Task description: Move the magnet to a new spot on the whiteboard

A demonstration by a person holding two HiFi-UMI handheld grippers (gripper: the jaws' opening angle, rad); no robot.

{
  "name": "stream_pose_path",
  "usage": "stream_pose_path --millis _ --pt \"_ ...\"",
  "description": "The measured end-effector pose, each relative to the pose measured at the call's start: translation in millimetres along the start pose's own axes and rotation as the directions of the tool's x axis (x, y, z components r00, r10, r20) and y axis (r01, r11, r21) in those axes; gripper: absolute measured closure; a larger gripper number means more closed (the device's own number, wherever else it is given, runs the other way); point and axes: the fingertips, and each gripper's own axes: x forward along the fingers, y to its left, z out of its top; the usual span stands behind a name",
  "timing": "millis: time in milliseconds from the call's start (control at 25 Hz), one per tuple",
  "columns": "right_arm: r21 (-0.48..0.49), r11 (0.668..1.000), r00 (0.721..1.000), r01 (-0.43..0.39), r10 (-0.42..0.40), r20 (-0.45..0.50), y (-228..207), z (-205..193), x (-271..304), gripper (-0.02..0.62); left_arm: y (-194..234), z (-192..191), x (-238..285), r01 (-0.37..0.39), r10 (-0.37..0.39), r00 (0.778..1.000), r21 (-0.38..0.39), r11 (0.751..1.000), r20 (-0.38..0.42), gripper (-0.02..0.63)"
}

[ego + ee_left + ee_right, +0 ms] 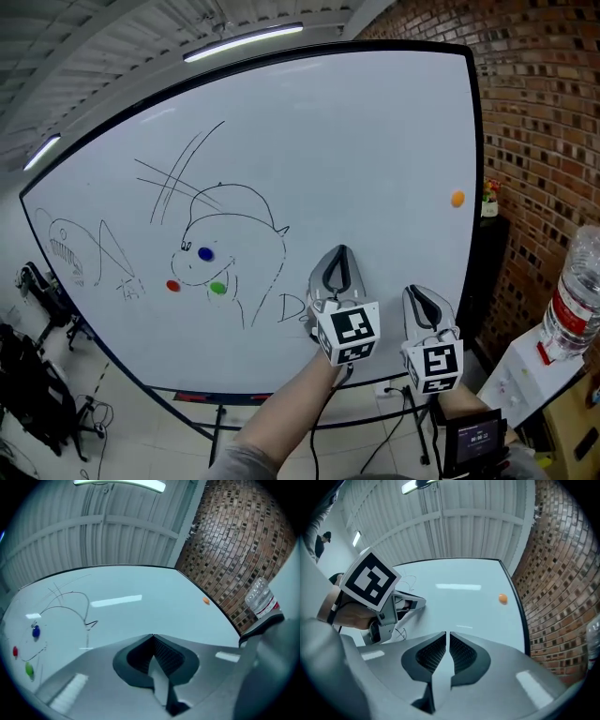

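Left hand-held gripper (pixel 339 253), lower centre: jaws together, empty. Right hand-held gripper (pixel 419 292), beside it: jaws together, empty. Both point at the whiteboard (pixel 375 131), apparently between grasps. Orange magnet (pixel 457 199) clings at the right edge. Blue magnet (pixel 205 253), red magnet (pixel 172 286) and green magnet (pixel 217 289) sit on the drawing, left. No magnet is held.

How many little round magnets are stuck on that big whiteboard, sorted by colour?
Small round blue magnet: 1
Small round red magnet: 1
Small round green magnet: 1
Small round orange magnet: 1
Total on the large white whiteboard: 4
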Motion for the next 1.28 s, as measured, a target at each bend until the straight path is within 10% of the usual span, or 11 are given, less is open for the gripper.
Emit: stream_pose_path --millis 720,1280 --pt "0.050 0.968 0.969 -0.246 0.244 0.039 258.7 26.4 67.9 0.568 252.8 -101.8 -121.3 -0.207 0.217 0.968 0.086 0.974 -0.129 0.606" --pt "0.034 0.972 0.972 -0.234 0.232 0.044 306.4 40.7 81.5 0.568 329.7 -106.2 -140.3 -0.247 0.250 0.967 0.055 0.967 -0.051 0.517"
